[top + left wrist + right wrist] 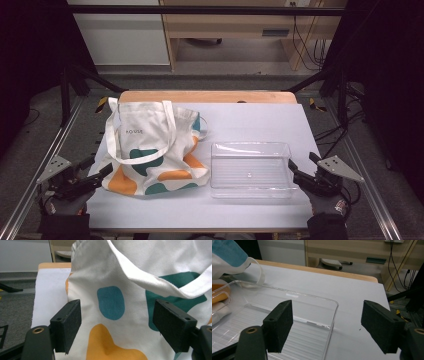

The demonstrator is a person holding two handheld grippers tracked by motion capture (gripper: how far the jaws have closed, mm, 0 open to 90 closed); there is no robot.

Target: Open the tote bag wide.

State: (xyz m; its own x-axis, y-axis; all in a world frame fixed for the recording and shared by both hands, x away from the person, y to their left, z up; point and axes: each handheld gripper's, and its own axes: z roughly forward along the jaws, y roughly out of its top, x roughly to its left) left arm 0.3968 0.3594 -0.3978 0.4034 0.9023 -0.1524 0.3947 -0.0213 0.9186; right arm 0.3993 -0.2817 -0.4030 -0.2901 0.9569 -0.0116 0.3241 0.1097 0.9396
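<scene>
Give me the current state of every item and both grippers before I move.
tote bag: lying flat on the table, handles loose on top, ungripped.
clear plastic bin: upright, empty, beside the bag.
left gripper: open, jaws at the bag's near left corner.
right gripper: open, at the bin's right edge, holding nothing.

One bag, one tray, two grippers.
One tote bag [150, 150] and one clear tray [250, 170] are lying on one table [250, 120]; two grippers, left [97, 176] and right [300, 167], are sitting at its near corners.
</scene>
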